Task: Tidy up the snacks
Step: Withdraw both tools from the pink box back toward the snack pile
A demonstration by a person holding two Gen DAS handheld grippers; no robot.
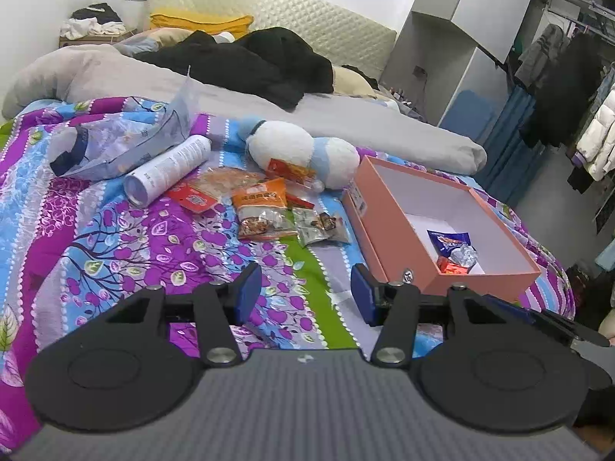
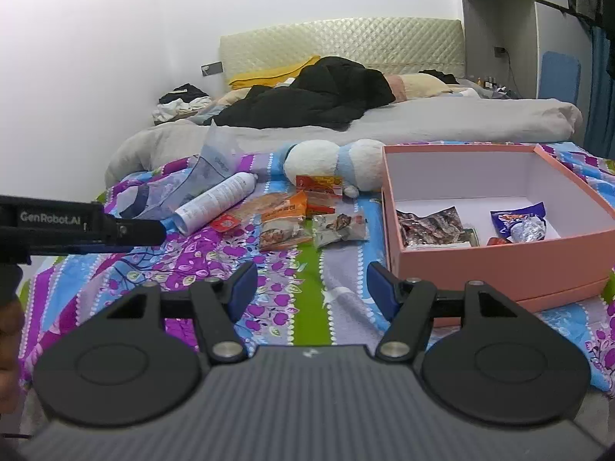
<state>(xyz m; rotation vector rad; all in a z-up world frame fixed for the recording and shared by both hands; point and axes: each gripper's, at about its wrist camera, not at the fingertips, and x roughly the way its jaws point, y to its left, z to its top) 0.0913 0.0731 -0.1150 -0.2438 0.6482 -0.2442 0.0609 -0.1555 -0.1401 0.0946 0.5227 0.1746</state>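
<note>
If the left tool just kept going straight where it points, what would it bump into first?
Probably the flowered bedspread first, since the open, empty left tool tilts downward. The snack packets lie further along that line, though depth is hard to judge here.

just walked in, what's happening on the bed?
A person is sorting snacks into the pink box with two handheld grippers. Left gripper and right gripper are both open and empty. A few packets lie in the box; the orange packet and others remain on the bedspread.
</note>
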